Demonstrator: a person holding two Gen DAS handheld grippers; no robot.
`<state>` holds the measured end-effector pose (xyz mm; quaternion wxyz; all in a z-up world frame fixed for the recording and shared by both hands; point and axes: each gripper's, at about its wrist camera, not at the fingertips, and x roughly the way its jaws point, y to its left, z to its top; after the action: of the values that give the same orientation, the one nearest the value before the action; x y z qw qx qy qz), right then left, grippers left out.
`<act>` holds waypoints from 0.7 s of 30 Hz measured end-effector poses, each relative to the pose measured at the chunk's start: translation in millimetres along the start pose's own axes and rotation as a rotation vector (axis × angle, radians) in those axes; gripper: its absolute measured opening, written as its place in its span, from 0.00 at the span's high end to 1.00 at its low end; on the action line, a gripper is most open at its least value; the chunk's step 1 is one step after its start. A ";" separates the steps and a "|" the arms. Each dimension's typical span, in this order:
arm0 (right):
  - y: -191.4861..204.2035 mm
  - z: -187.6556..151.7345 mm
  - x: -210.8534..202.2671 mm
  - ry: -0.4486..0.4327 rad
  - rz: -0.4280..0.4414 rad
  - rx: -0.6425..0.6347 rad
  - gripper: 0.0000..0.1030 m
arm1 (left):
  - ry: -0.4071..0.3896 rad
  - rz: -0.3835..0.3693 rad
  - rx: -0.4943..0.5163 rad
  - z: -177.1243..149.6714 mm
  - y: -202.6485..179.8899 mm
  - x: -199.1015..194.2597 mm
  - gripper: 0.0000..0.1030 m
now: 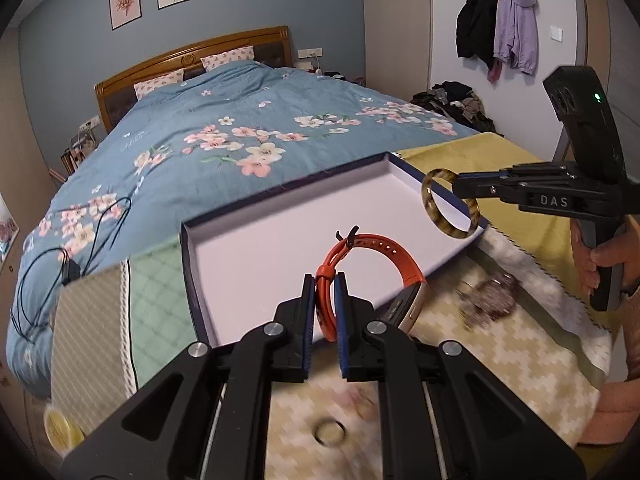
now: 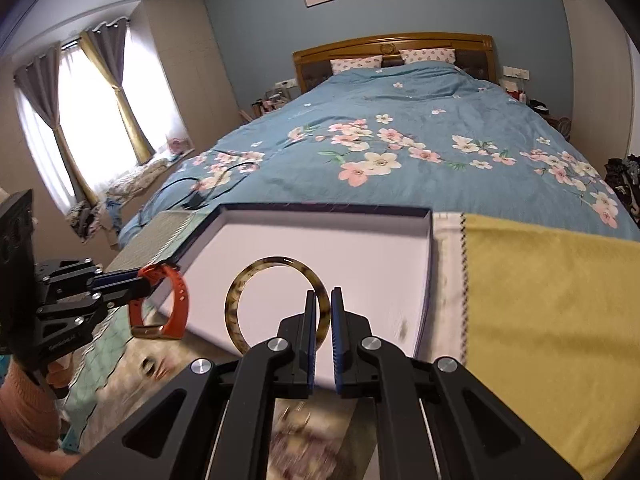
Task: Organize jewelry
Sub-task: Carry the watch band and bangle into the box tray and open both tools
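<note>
My left gripper (image 1: 325, 282) is shut on the strap of an orange smart band (image 1: 374, 258), held in the air at the near edge of a shallow white-lined box (image 1: 256, 248). In the right wrist view that left gripper (image 2: 144, 280) and the orange band (image 2: 176, 300) hang at the box's left corner. My right gripper (image 2: 324, 300) is shut on a tortoiseshell bangle (image 2: 240, 300), raised over the box (image 2: 360, 248). The left wrist view shows the right gripper (image 1: 456, 188) with the bangle (image 1: 436, 208) over the box's right corner.
A blurred dark beaded piece (image 1: 488, 300) and a small ring (image 1: 330, 432) lie on the patterned cloth (image 1: 500, 352) near me. A yellow cloth (image 2: 552, 300) lies right of the box. Behind is a bed with a blue floral quilt (image 2: 400, 140) and a black cable (image 1: 60, 248).
</note>
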<state>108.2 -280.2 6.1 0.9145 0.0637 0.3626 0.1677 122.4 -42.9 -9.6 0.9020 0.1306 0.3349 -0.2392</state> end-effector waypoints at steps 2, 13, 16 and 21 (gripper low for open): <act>-4.7 11.6 14.1 0.014 -0.007 0.006 0.95 | 0.010 0.009 0.009 9.2 4.4 11.0 0.90; -14.8 44.8 81.6 0.104 -0.086 -0.002 0.95 | 0.076 0.013 0.039 51.2 39.9 85.6 0.90; -16.5 49.6 94.3 0.125 -0.094 0.003 0.95 | 0.096 0.017 0.058 57.0 45.6 103.1 0.90; -17.6 57.0 113.7 0.165 -0.109 0.013 0.94 | 0.138 0.021 0.088 63.1 51.7 130.1 0.90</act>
<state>229.2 -256.3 -29.6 0.8889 0.0360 0.4407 0.1198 269.5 -68.6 -45.7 0.8725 0.1900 0.3841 -0.2347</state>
